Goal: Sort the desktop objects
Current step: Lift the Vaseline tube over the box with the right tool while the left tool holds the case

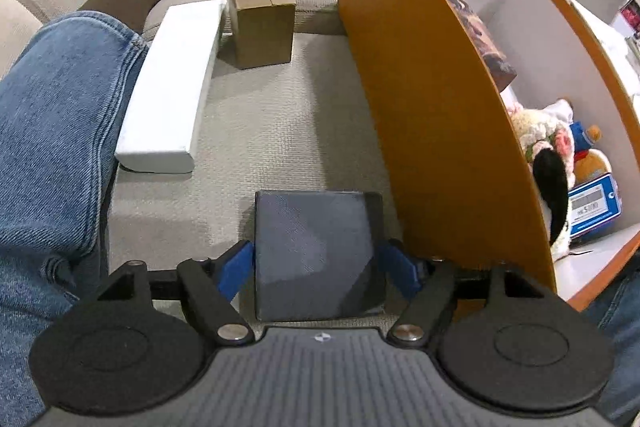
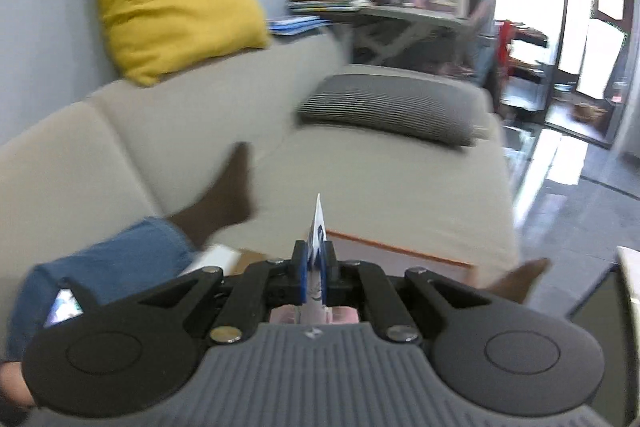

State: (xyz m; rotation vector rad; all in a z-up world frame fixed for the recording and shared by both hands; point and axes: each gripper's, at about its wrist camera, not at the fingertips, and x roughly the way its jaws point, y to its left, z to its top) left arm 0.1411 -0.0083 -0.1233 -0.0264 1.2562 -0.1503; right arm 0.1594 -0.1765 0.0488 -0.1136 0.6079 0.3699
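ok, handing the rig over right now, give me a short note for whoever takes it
Left gripper: open, fingers either side of the dark box on the sofa, pads not clearly pressing.
Right gripper: shut on a thin white-and-blue packet, held up over the sofa.
Also on the sofa: white box and cardboard box, left of the orange shelf unit.
Done: the shelf unit already holds plush toys and a blue box.
Left: place the packet, then sort the dark, white and cardboard boxes.
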